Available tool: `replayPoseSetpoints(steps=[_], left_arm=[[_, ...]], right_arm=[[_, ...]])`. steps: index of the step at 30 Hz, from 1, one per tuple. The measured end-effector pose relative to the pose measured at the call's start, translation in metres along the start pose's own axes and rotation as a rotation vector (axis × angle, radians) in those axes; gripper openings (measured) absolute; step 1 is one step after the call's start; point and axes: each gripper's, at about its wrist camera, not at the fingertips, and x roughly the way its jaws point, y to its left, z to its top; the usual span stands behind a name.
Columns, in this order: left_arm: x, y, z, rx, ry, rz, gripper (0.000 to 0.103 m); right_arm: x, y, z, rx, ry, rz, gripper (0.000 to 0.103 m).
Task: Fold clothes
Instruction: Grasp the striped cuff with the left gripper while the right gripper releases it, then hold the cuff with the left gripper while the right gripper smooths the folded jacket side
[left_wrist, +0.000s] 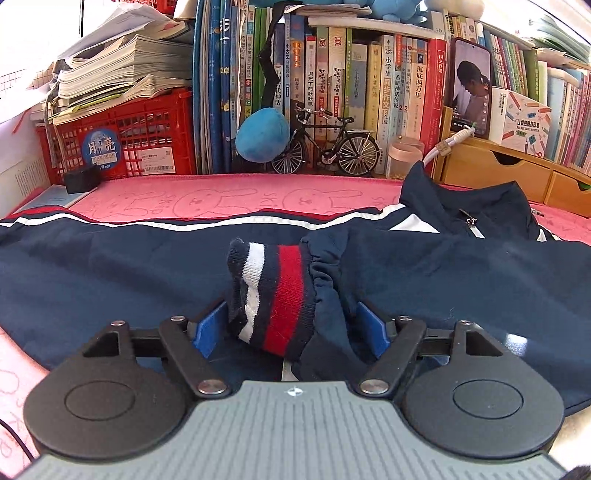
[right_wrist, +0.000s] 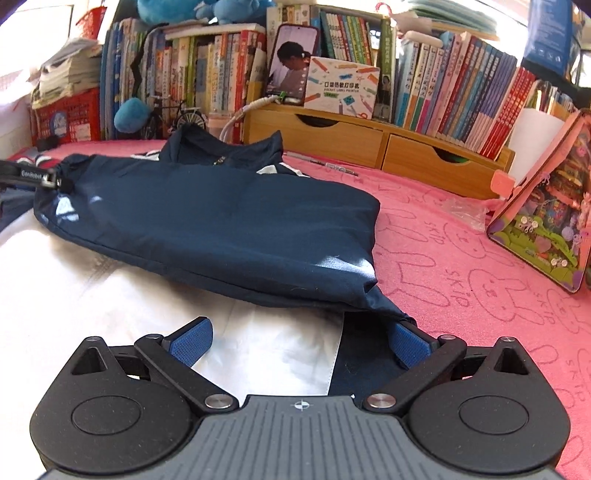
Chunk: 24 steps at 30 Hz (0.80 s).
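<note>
A navy jacket (left_wrist: 461, 280) with white and red stripes lies spread on the pink towel mat (left_wrist: 221, 199). Its sleeve cuff (left_wrist: 280, 295), banded red, white and navy, rests between the blue pads (left_wrist: 208, 328) of my left gripper (left_wrist: 291, 328). The jaws stand wide and do not pinch the cuff. In the right wrist view the navy jacket (right_wrist: 221, 221) is folded over a white fabric panel (right_wrist: 110, 314). My right gripper (right_wrist: 301, 343) is open at the jacket's near corner. A navy fold drapes over its right fingertip (right_wrist: 410, 347).
Books (left_wrist: 369, 92), a red crate (left_wrist: 122, 140), a model bicycle (left_wrist: 325, 147) and a blue plush (left_wrist: 262, 134) line the back. A wooden drawer unit (right_wrist: 369, 147) holds a phone (right_wrist: 291, 62). A pink printed bag (right_wrist: 546, 221) stands at the right on the pink towel mat (right_wrist: 461, 295).
</note>
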Motion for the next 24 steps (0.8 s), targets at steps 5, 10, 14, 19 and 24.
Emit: replayPoseSetpoints(steps=[5, 10, 14, 19, 24], left_arm=[[0.001, -0.001, 0.002, 0.01, 0.003, -0.008, 0.08], [0.004, -0.004, 0.006, 0.01, 0.011, -0.007, 0.083], [0.006, -0.007, 0.01, 0.016, 0.009, -0.011, 0.083], [0.017, -0.01, 0.011, 0.016, 0.034, -0.011, 0.084], [0.02, -0.016, 0.01, 0.044, 0.038, -0.022, 0.09]], right_arm=[[-0.014, 0.028, 0.0, -0.189, -0.078, -0.022, 0.103], [0.017, 0.03, 0.01, -0.285, -0.093, -0.158, 0.103], [0.038, 0.011, 0.024, -0.23, -0.068, -0.248, 0.103], [0.055, -0.038, 0.018, -0.116, -0.026, -0.402, 0.103], [0.056, -0.093, 0.006, 0.161, 0.005, -0.267, 0.103]])
